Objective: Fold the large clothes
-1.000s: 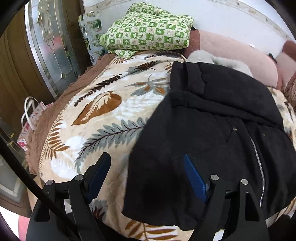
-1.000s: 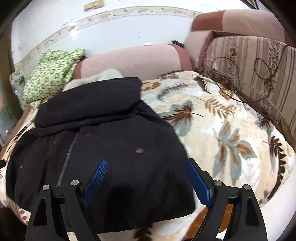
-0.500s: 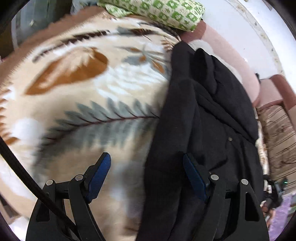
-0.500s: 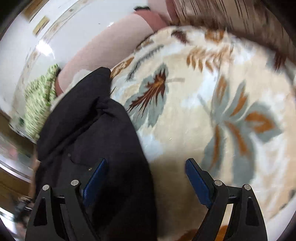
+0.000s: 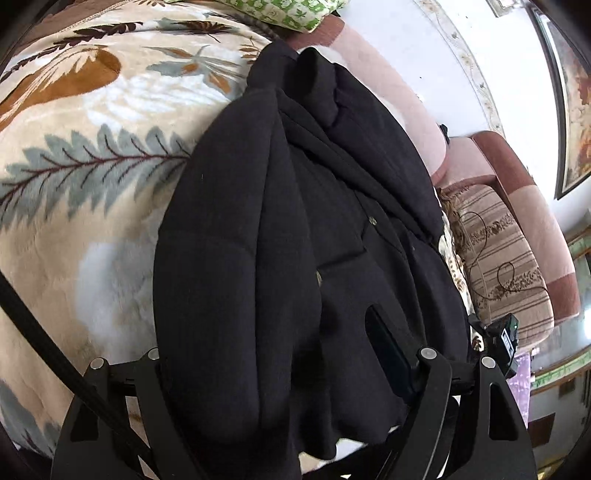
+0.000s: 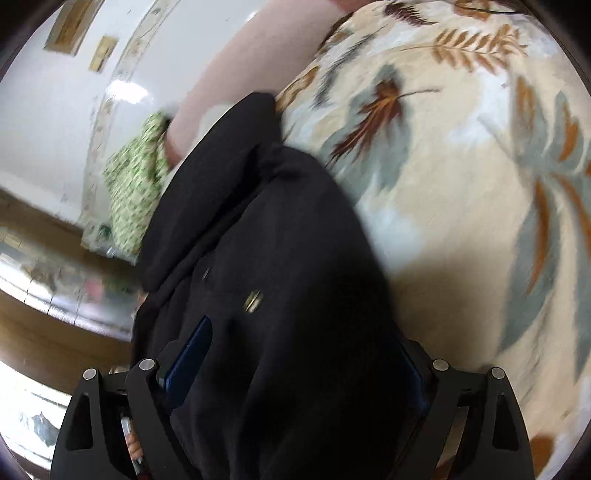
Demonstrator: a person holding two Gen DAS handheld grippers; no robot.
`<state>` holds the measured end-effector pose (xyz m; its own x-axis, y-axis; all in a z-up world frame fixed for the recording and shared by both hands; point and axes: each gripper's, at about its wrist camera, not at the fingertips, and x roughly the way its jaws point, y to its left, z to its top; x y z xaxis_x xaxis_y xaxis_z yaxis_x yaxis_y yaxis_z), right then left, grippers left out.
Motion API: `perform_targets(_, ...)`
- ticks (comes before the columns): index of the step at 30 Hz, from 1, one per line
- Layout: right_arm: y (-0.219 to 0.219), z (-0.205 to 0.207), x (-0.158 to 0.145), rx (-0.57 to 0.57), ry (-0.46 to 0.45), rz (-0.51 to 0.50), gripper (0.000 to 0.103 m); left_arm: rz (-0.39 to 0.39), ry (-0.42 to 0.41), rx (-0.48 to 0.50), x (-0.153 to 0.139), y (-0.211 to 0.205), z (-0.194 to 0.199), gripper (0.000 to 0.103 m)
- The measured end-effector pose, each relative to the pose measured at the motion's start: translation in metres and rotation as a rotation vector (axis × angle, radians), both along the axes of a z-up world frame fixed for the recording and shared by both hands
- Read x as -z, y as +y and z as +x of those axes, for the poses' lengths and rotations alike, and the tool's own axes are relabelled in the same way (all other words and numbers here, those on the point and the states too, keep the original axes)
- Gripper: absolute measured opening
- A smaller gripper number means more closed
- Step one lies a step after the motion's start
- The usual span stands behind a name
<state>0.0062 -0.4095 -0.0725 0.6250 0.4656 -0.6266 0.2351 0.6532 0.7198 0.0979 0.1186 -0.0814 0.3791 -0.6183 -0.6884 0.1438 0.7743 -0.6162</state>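
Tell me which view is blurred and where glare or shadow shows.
Right wrist view: motion-smeared, worst on the blanket; glare on the wall; shadow beside the black coat. Left wrist view: mostly sharp, coat crisp, edges bent by the fisheye.

Both wrist views close over jacket

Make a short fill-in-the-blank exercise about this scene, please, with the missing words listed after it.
1. The garment between the fingers of the left gripper is a ____ jacket.
2. The jacket lies on a blanket printed with ____.
3. The folded cloth beyond the jacket is white and ____.
4. The fingers of the right gripper stand ____ the jacket's edge.

Missing words: black; leaves; green; around
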Motion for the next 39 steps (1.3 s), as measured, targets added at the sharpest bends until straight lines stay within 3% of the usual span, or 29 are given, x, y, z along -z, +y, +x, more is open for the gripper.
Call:
perform_targets(4,0.025,-0.01,-0.005,-0.048,-0.004,-0.026,0.089,-0.039,0.004,-0.002,0.001,0.002,-0.005,0.079)
perform_targets(7,0.04,-0.012,-0.011,-0.064,-0.024,-0.06,0.084,-0.02,-0.012,0.002,-0.001,-0.002,-0.009,0.079)
perform_targets(12,0.059,0.006,-0.003,-0.056,0.023,-0.154,0.084,0.048,0.054,-0.065,0.003,-0.008,0.007,0.077)
perform_targets(13,0.063,0.007,-0.003,-0.048,0.021,-0.18,0.084,0.069,0.062,-0.078,0.003,-0.008,0.006,0.071)
perform_targets(14,0.067,0.008,-0.005,-0.038,0.022,-0.208,0.079,0.14,0.067,-0.107,-0.001,-0.01,0.006,0.04)
perform_targets(15,0.07,0.008,-0.008,-0.03,0.024,-0.236,0.062,0.204,0.063,-0.121,-0.006,-0.012,0.004,0.023)
perform_targets(16,0.071,0.007,-0.011,-0.026,0.017,-0.231,0.052,0.202,0.051,-0.123,-0.012,-0.011,0.001,0.018)
perform_targets(17,0.068,0.005,-0.017,-0.013,-0.002,-0.203,0.034,0.188,0.028,-0.131,-0.02,-0.008,-0.004,0.015)
perform_targets(18,0.065,0.001,-0.023,-0.004,-0.021,-0.181,0.027,0.188,-0.002,-0.137,-0.029,-0.006,-0.01,0.012)
perform_targets(20,0.062,-0.005,-0.038,0.007,-0.067,-0.159,0.023,0.188,-0.047,-0.148,-0.045,-0.001,-0.021,0.012)
perform_targets(23,0.065,-0.008,-0.061,-0.008,-0.122,-0.156,0.019,0.157,-0.045,-0.147,-0.05,0.003,-0.025,0.012)
perform_targets(26,0.072,0.001,-0.061,-0.031,-0.11,-0.197,0.019,0.207,-0.03,-0.156,-0.043,0.0,-0.024,0.012)
perform_targets(30,0.074,0.005,-0.065,-0.047,-0.1,-0.233,0.018,0.193,-0.067,-0.157,-0.056,-0.003,-0.025,0.012)
perform_targets(35,0.065,0.018,-0.093,-0.051,-0.137,-0.251,0.018,0.128,-0.127,-0.168,-0.098,-0.005,-0.006,0.012)
perform_targets(39,0.064,0.051,-0.129,-0.064,-0.187,-0.277,0.017,0.104,-0.166,-0.176,-0.133,-0.014,0.029,0.012)
